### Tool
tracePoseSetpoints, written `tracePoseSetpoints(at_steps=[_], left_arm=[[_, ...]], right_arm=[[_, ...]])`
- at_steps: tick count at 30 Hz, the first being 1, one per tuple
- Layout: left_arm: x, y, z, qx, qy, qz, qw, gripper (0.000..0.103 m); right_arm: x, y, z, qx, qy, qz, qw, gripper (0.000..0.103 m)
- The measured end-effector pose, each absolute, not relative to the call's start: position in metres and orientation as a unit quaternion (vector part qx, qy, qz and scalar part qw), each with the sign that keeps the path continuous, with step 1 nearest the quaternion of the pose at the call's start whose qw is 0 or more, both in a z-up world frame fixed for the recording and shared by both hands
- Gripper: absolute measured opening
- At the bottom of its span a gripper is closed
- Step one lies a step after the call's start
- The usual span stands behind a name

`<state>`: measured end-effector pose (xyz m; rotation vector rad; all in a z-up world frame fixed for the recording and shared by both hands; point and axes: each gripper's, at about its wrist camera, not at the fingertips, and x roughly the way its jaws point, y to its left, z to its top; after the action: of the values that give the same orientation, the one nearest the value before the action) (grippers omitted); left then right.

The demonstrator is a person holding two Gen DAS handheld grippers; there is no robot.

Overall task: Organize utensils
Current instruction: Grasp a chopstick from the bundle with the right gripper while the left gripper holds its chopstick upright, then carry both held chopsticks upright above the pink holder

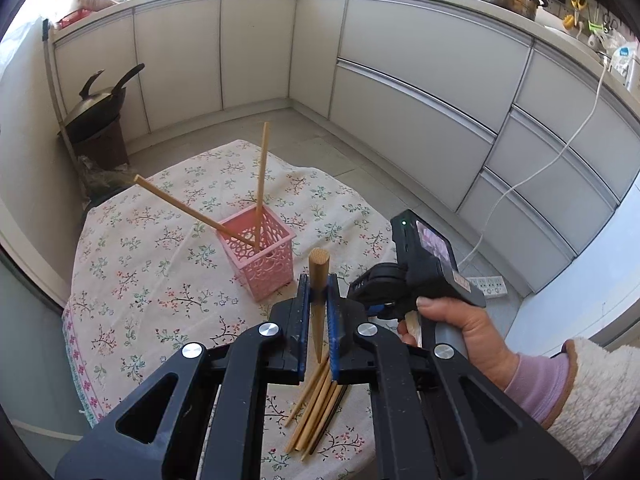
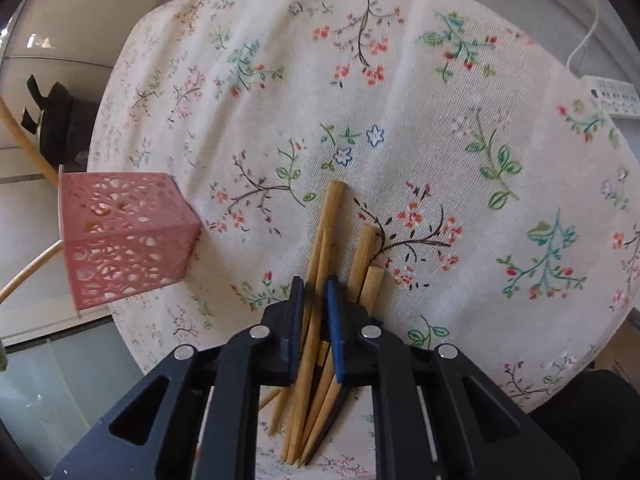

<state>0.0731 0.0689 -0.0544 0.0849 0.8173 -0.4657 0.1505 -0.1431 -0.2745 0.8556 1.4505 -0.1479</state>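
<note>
Left wrist view. Left gripper (image 1: 319,298) clamped on one chopstick (image 1: 319,280), blunt end up, tip hanging above the loose chopsticks (image 1: 316,412) on the floral cloth (image 1: 160,292). Pink basket (image 1: 260,252) at about 10 o'clock from the jaws, already holding two chopsticks (image 1: 260,176) that lean toward 12 and 10 o'clock. Step in hand, as judged: carrying a picked stick to the basket. Next move likely calls for swinging up and toward 10 o'clock, then lowering the tip through the open top without knocking the leaning pair. Right-hand device and a hand (image 1: 452,320) at 3 o'clock, close beside; open room mostly toward 11 o'clock. Cloth edge falls away at 9 o'clock.

Right wrist view. Right gripper (image 2: 315,300) closed down onto the pile of chopsticks (image 2: 320,320), pads pressing one stick, though neighbours lie tight against it, so a single-stick hold cannot be confirmed. Pink basket (image 2: 120,236) at 9 o'clock, near the cloth's edge. Bare cloth (image 2: 440,140) wide open from 12 to 3 o'clock. Straight lift probably needed to shed neighbours.
</note>
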Motion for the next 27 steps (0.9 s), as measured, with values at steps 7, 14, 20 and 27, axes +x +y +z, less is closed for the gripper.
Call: tracePoseSetpoints(at_steps=[7,14,20,27], left_arm=[[0.070,0.074,-0.048,0.032,0.387,-0.216,0.896,0.007],[0.061,0.079,-0.042,0.019,0.375,-0.192,0.907,0.007],[0.052,0.087,-0.031,-0.001,0.359,-0.168,0.918,0.007],[0.051,0.095,-0.009,-0.029,0.341,-0.153,0.927,0.007]], right_arm=[[0.136,-0.149,-0.242,0.370,0.595,-0.056,0.711,0.005],[0.103,-0.165,-0.189,0.372,0.539,-0.018,0.755,0.005],[0.072,-0.170,-0.124,0.353,0.481,0.025,0.802,0.005],[0.057,-0.183,-0.065,0.344,0.434,0.053,0.831,0.005]])
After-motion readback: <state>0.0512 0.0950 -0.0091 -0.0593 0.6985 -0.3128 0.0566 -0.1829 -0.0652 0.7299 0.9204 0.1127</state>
